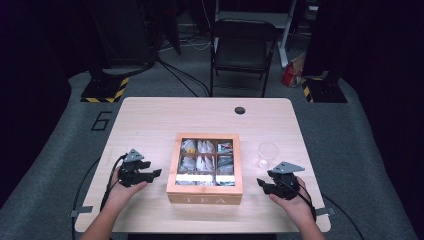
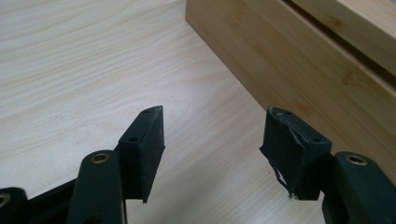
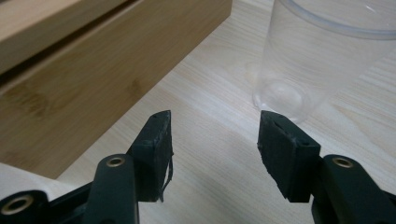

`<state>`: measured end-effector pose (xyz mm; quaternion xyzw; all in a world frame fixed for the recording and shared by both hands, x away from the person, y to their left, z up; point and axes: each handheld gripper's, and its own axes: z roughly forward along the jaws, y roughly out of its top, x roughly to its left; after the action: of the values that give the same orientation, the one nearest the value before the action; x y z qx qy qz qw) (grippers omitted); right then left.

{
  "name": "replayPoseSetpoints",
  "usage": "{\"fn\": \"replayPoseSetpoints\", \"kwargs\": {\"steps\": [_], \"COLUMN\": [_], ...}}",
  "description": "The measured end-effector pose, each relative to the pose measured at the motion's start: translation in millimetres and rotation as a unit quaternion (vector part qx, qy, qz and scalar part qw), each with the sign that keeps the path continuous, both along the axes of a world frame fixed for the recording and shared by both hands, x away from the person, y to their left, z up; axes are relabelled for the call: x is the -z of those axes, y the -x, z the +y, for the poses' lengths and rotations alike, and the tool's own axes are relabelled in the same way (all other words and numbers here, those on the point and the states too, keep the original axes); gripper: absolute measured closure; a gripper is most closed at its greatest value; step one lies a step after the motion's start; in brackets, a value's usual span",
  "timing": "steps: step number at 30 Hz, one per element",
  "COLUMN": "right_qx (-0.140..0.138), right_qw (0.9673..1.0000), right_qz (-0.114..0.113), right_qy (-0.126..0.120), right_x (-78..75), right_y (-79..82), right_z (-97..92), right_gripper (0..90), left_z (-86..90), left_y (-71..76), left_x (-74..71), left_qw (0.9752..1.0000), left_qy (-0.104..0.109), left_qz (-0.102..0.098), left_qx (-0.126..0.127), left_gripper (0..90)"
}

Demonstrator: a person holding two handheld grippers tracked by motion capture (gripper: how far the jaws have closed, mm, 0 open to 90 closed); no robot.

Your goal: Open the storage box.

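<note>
A wooden tea box (image 1: 205,192) with a clear lid sits mid-table, with tea bags visible in its compartments. A clear plastic cup (image 1: 267,154) stands upright just right of it. My left gripper (image 1: 154,173) hovers left of the box, its jaws apart with nothing between them; the box's side wall (image 2: 299,65) lies just ahead. My right gripper (image 1: 261,183) is right of the box and in front of the cup. Its jaws are also apart and empty, with the cup (image 3: 322,56) and the box (image 3: 93,70) close ahead.
The light wooden table (image 1: 150,120) has a round cable hole (image 1: 240,110) at the back. A black folding chair (image 1: 242,50) stands behind the table. Cables trail from both grippers off the front edge.
</note>
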<state>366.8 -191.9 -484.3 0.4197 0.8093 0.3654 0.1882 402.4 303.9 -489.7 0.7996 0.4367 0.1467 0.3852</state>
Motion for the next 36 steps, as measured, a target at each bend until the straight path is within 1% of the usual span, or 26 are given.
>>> {"fn": "replayPoseSetpoints", "kwargs": {"steps": [1, 2, 3, 4, 6, 7, 8, 10, 11, 15, 16, 18, 19, 20, 21, 22, 24, 25, 26, 27, 29, 32, 33, 36], "right_qx": [-0.002, 0.002, 0.002, 0.000, -0.003, -0.001, -0.002, 0.000, 0.000, -0.002, 0.000, -0.001, -0.003, -0.005, -0.004, -0.007, -0.011, -0.015, -0.019, -0.021, -0.026, -0.039, -0.041, -0.045], "right_qw": [1.0000, 1.0000, 1.0000, 1.0000, 1.0000, 1.0000, 1.0000, 1.0000, 0.9999, 0.9999, 0.9999, 0.9999, 0.9998, 0.9999, 0.9999, 0.9999, 0.9997, 0.9997, 0.9995, 0.9994, 0.9993, 0.9987, 0.9987, 0.9984], "right_qz": [0.002, 0.002, -0.001, 0.001, 0.002, -0.002, -0.002, -0.005, -0.004, -0.010, -0.009, -0.007, -0.012, -0.012, -0.013, -0.014, -0.017, -0.020, -0.024, -0.026, -0.025, -0.032, -0.029, -0.033], "right_qy": [-0.003, -0.004, -0.002, -0.003, -0.005, -0.005, -0.001, -0.003, -0.010, -0.012, -0.012, -0.012, -0.013, -0.009, -0.010, -0.007, -0.010, -0.007, -0.008, -0.008, -0.010, -0.010, -0.009, -0.013], "right_x": [-1.7, -3.3, -4.7, -5.7, -7.3, -8.1, -9.8, -11.3, -14.6, -19.6, -20.5, -22.2, -22.7, -23.7, -24.8, -26.3, -29.0, -30.7, -31.7, -32.9, -34.2, -37.3, -38.2, -38.7], "right_y": [1.0, 2.3, 2.7, 3.0, 4.5, 4.8, 5.1, 5.3, 6.2, 8.4, 9.2, 10.7, 11.3, 12.1, 13.3, 14.6, 17.9, 19.4, 20.9, 22.6, 24.2, 28.4, 29.6, 30.6], "right_z": [-0.6, -1.0, -1.9, -2.8, -4.5, -4.7, -5.6, -5.8, -6.1, -5.7, -5.3, -4.4, -3.8, -3.2, -1.8, -1.2, 1.9, 2.8, 4.4, 6.0, 7.8, 15.2, 16.6, 19.4], "right_gripper": [44.6, 44.4, 43.8, 43.0, 43.2, 43.2, 43.2, 43.4, 43.8, 44.4, 44.6, 45.5, 46.1, 46.2, 46.7, 47.0, 47.3, 47.8, 48.5, 49.8, 50.4, 50.4, 50.3, 50.3], "left_z": [-0.2, -0.8, -0.8, -0.2, 0.1, 0.6, 0.4, 0.6, 0.6, 0.3, 1.0, 1.4, 1.2, 1.2, 1.4, 1.1, 0.6, -0.5, -0.9, -1.4, -1.7, -3.4, -3.5, -3.8], "left_y": [1.0, 2.0, 2.0, 3.7, 5.5, 6.0, 6.7, 7.9, 9.2, 12.7, 13.5, 15.8, 17.2, 18.8, 20.1, 21.6, 24.5, 26.1, 27.6, 28.8, 30.1, 35.6, 37.1, 40.3], "left_x": [-1.7, -2.1, -2.1, -4.3, -6.6, -8.2, -9.3, -11.4, -13.5, -18.0, -19.6, -21.8, -22.7, -24.1, -25.7, -27.2, -30.8, -31.6, -33.1, -34.0, -35.1, -38.0, -38.8, -41.0], "left_qw": [1.0000, 1.0000, 1.0000, 1.0000, 1.0000, 1.0000, 1.0000, 1.0000, 1.0000, 0.9999, 0.9999, 0.9999, 0.9999, 0.9999, 0.9998, 0.9998, 0.9997, 0.9997, 0.9997, 0.9996, 0.9995, 0.9993, 0.9993, 0.9991], "left_qy": [0.000, 0.002, 0.002, 0.003, 0.002, -0.001, 0.001, 0.001, 0.005, 0.010, 0.010, 0.010, 0.013, 0.014, 0.014, 0.013, 0.009, 0.009, 0.009, 0.010, 0.010, 0.012, 0.013, 0.014], "left_qz": [0.001, -0.003, -0.003, 0.001, 0.004, 0.007, 0.007, 0.008, 0.004, 0.001, 0.003, 0.003, 0.001, 0.000, -0.001, -0.003, -0.006, -0.011, -0.009, -0.012, -0.010, -0.013, -0.016, -0.020], "left_qx": [0.002, 0.000, 0.000, -0.001, -0.001, 0.001, 0.001, 0.002, 0.002, 0.004, 0.007, 0.009, 0.009, 0.009, 0.014, 0.016, 0.022, 0.020, 0.022, 0.024, 0.027, 0.031, 0.032, 0.034], "left_gripper": [38.8, 38.8, 38.8, 38.8, 38.8, 38.8, 38.8, 38.8, 38.8, 39.4, 39.4, 40.3, 40.5, 41.0, 41.1, 41.7, 42.3, 42.9, 43.1, 43.4, 43.7, 44.4, 44.5, 45.4]}}
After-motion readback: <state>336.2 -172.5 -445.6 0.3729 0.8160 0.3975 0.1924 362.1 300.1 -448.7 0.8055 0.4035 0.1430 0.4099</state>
